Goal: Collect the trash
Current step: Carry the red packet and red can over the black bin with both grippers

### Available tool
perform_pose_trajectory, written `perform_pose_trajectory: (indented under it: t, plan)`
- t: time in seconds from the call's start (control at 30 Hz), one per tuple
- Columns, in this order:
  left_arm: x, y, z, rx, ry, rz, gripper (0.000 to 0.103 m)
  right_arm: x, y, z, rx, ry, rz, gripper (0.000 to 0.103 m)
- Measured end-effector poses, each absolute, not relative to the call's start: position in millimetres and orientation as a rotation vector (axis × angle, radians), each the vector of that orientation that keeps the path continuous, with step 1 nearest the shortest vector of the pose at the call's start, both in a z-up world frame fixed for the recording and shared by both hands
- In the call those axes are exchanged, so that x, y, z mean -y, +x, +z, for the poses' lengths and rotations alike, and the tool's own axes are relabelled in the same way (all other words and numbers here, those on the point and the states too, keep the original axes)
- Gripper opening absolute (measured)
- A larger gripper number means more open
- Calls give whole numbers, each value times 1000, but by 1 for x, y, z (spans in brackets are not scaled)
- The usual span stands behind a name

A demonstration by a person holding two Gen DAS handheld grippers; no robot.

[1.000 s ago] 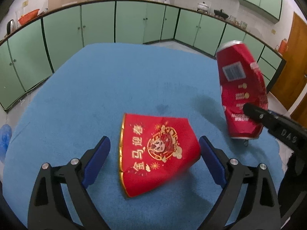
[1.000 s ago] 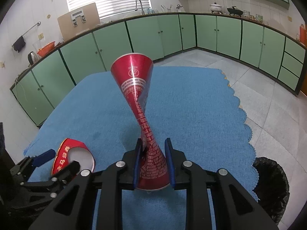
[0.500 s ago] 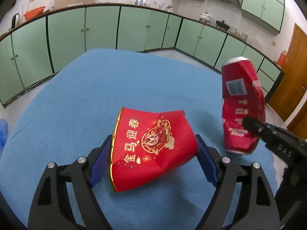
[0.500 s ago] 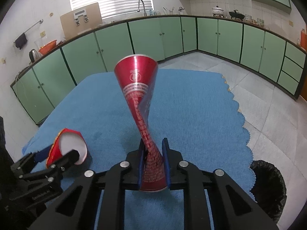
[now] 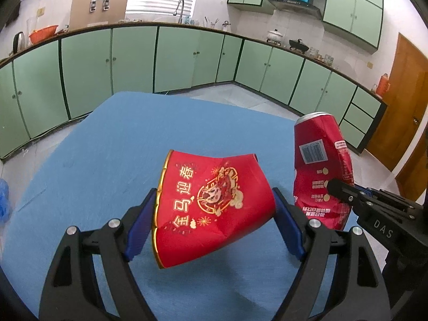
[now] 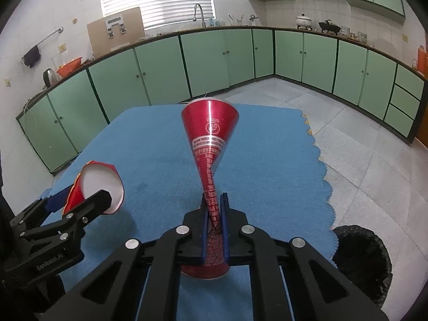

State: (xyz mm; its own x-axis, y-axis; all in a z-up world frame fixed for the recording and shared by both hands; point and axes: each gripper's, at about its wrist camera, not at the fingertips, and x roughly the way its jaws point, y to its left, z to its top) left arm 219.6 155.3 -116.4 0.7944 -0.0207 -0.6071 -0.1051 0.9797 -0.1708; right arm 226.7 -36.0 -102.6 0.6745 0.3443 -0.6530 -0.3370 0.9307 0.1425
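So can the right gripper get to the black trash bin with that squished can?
Probably yes. The right gripper, its jaws closing on the crushed can, hangs over the blue table, and the black bin sits just past the table's edge with nothing between.

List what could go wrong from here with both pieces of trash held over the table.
1. The right gripper is closing on the red can, already crushed thin at the waist; it could buckle and slip out.
2. The left gripper grips the paper cup by its creased sides, so it may pop free.
3. The black bin sits off the table's corner, low; a drop could miss.
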Motion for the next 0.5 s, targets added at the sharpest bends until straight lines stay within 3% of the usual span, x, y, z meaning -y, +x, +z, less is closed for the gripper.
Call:
perform_pose_trajectory:
  t: [0.5]
  plan:
    - [-116, 213, -91, -601, -164, -24, 79, 75, 200, -77, -685, 40, 364, 8]
